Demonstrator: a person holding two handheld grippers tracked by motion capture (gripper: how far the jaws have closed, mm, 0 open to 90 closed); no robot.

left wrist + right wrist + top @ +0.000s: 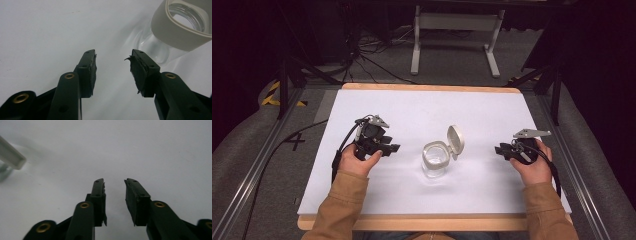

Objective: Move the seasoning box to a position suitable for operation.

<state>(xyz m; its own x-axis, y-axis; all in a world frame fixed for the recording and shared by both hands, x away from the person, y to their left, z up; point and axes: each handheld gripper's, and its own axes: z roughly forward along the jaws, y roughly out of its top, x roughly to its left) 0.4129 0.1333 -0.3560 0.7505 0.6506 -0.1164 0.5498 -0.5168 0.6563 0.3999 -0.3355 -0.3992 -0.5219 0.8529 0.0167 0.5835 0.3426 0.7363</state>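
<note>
Clear glass jar (pixel 435 159), upright, on white table surface (pixel 412 115), near the middle and slightly toward the near edge. Off-white collar round the mouth. Hinged off-white lid (pixel 455 140) flipped open, standing up at far-right side of rim. Interior looks empty. Jar mouth also seen in left gripper view (pixel 185 15).

Tan-brown long sleeves (pixel 341 200) are worn on both forearms. Left gripper (pixel 393 148) and right gripper (pixel 498 149) are built in black, each topped by a grey three-cornered plate (pixel 531 133) and trailed by a black cable (pixel 343 144). Brass-ringed holes (pixel 69 75) are set in the arms; ragged black pads (pixel 137 71) are seen, with small screw holes beside.
</note>
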